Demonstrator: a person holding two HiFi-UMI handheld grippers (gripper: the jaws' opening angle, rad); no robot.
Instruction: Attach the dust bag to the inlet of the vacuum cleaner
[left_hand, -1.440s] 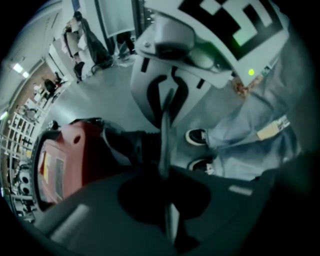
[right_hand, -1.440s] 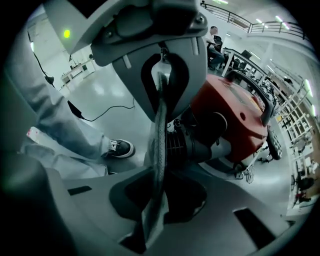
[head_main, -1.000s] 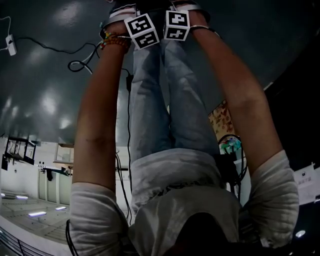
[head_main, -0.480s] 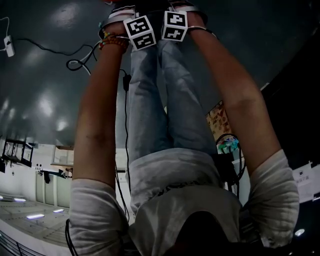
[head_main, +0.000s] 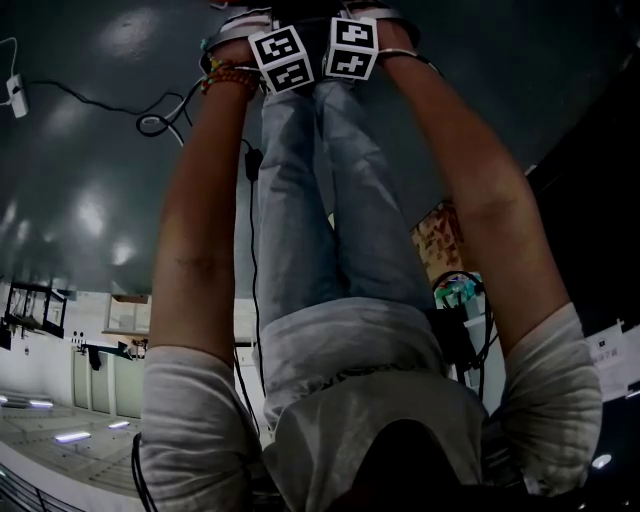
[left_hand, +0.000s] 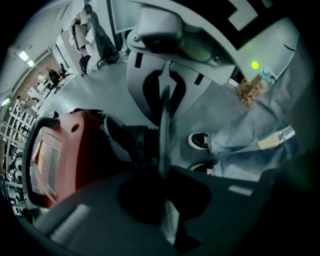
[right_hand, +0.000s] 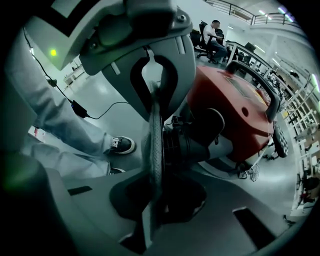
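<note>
Two grippers, both pointing down at a grey floor (head_main: 90, 150).

- Left gripper (left_hand: 164, 167): one. Jaws nearly together, clamped on a thin grey sheet seen edge-on, the dust bag (left_hand: 164, 112).
- Right gripper (right_hand: 152, 175): one. Jaws pressed onto the same dust bag from the opposite side, facing the left gripper.
- Dust bag: one, held upright between the two grippers, above the floor and next to the vacuum cleaner.
- Vacuum cleaner (right_hand: 240, 110): one, with a red body and a black handle, standing on the floor.
- Black ribbed inlet (right_hand: 192, 142): one, on the cleaner's near side. The bag's edge sits just beside it; whether they touch cannot be told.
- Shoes: two, dark with pale soles (right_hand: 120, 145), on the floor beyond the bag, below jeans legs.
- Black cable (right_hand: 95, 114): one, trailing across the floor.
</note>
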